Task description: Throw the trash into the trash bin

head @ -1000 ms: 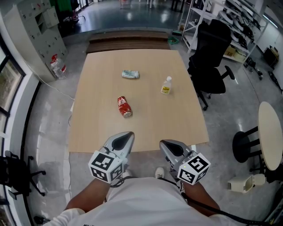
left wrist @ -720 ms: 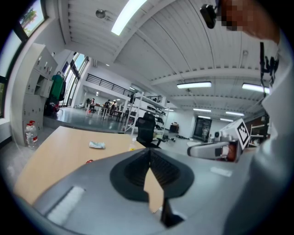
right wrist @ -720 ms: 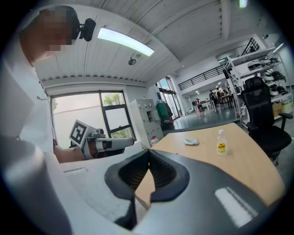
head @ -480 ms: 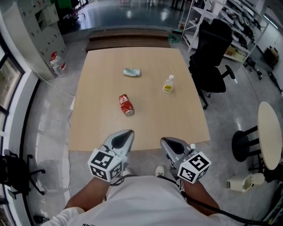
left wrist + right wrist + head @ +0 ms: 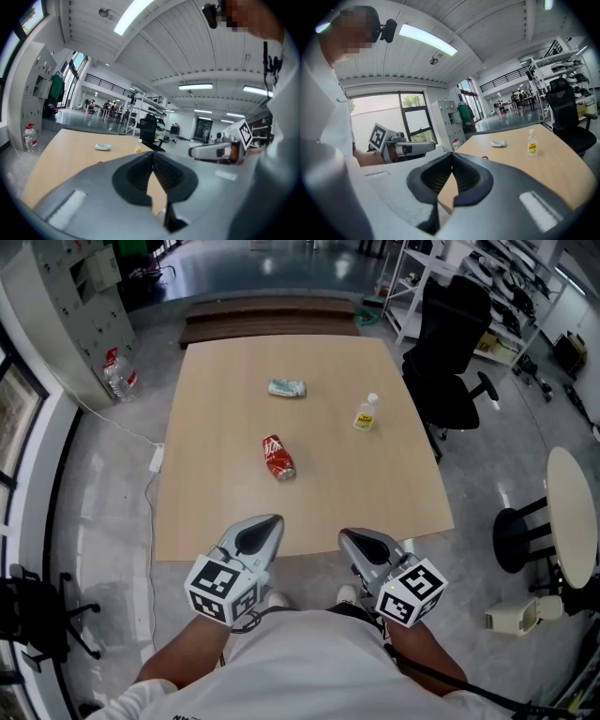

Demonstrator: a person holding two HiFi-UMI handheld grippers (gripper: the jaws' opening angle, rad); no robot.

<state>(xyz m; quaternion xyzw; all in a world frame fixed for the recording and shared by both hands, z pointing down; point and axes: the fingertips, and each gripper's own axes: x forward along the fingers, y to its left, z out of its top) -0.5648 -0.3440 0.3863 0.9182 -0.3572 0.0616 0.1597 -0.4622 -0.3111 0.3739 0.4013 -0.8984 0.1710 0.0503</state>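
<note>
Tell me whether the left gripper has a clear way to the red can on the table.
Probably yes. The left gripper hangs at the near edge of the table, with only bare wood between it and the red can. Its jaws are shut, so they would have to open first.

You had on a white short-sleeved shirt [image 5: 309, 667] and pale shoes [image 5: 278, 599]. The left gripper [image 5: 275, 520] and right gripper [image 5: 343, 538] were both smooth grey shells with black ribbed pads [image 5: 136, 174] inside. Each one had a white cube [image 5: 223, 589] with black square markers on the back. A thin black cable [image 5: 459, 690] ran from the right one.
</note>
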